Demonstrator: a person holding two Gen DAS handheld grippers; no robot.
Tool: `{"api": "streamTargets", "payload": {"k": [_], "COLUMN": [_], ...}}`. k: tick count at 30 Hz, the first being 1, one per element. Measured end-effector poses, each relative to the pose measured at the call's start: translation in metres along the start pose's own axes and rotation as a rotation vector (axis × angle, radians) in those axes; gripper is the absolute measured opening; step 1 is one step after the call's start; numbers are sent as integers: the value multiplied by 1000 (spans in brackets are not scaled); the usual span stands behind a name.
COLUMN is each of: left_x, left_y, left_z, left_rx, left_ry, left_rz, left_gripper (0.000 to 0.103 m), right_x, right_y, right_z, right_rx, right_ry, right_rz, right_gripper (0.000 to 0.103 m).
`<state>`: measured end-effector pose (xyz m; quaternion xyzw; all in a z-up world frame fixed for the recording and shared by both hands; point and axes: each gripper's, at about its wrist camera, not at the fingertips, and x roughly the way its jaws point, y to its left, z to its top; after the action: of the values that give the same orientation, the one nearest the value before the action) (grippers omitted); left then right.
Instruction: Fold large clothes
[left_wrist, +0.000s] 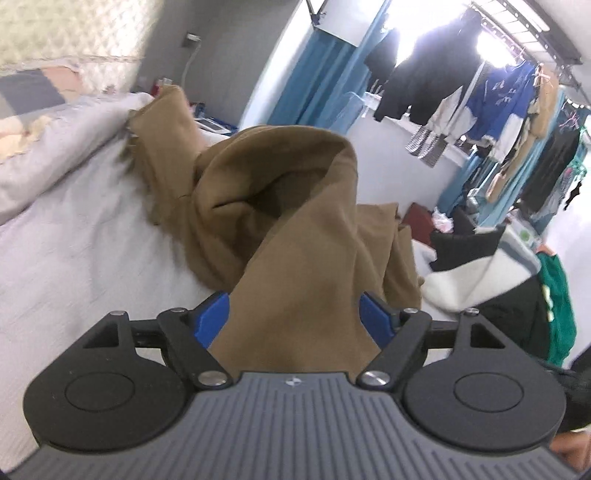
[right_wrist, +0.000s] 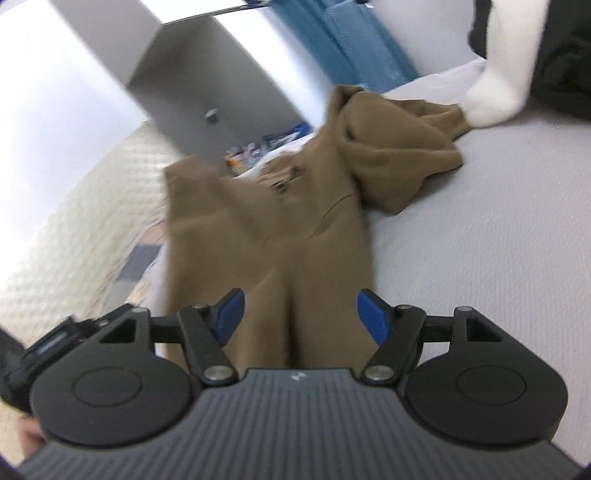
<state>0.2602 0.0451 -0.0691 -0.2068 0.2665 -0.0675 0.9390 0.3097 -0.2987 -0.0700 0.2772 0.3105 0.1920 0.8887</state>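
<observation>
1. Blue pads (left_wrist: 216, 317) of your left gripper (left_wrist: 295, 317) stand well apart, with brown cloth running up between them; whether either pad presses on it, you cannot tell from this view, though it looks loose.
2. Your right gripper (right_wrist: 299, 314) shows the same: fingers apart, cloth lying in the gap and under it, no visible pinch.
3. Brown garment (left_wrist: 280, 206) lies on the pale grey bed (left_wrist: 74, 229), a rumpled hump at centre and one long panel reaching toward the far left pillows (left_wrist: 44, 110). Right wrist view shows buttons on it, and a bunched part far right beside a black-and-white garment (right_wrist: 491, 99).
4. Other clothes hang on a rack (left_wrist: 498, 92) far right; not your concern now.
5. Step in hand, as you may judge it: between grips, with the garment not yet laid flat.
6. Next move calls for a fresh hold on two edges or corners, then spreading the cloth smooth before any fold. Mind the hump; it will trap creases.
</observation>
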Motion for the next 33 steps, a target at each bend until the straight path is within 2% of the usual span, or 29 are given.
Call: {"api": "streamTargets", "payload": {"k": [4,8,11,13,16,18,19,21,24,27,33], "left_x": [32,63,77,85,100,109,113,118,121,108,42], "left_y": [11,30,40,48,56,61,66,79,90,91,83], "left_z": [16,11,4,1,-2,-3,-3,-2,-2,-4,-17], "left_rx": [-12,-52,-29,-32,-53,-54,-75,-124,-184,-191,-229], "left_ry": [5,43,25,17,45,59,60,65,80,58,-14], "left_rz": [-34,-52,-69,-123,-177,-203,-213,-235,-255,-259,-238], "left_gripper": [81,80,80,80,76,62,60,47,37,30,25], "right_x": [43,93,129,145,160,163,164,162,147,132,79], "right_y": [-11,-30,-43,-49,-57,-53,-51,-48,-40,-27,-4], "right_z": [25,39,38,33,26,26,27,28,28,31,34], "right_rx": [7,60,67,71,79,47,34,27,17,-45,-91], "right_ry": [11,12,20,38,50,60,63,57,29,5,-66], "right_rz": [-27,-20,-15,-13,46,54,52,52,63,58,107], "right_gripper": [71,70,69,55,46,40,37,26,18,15,14]}}
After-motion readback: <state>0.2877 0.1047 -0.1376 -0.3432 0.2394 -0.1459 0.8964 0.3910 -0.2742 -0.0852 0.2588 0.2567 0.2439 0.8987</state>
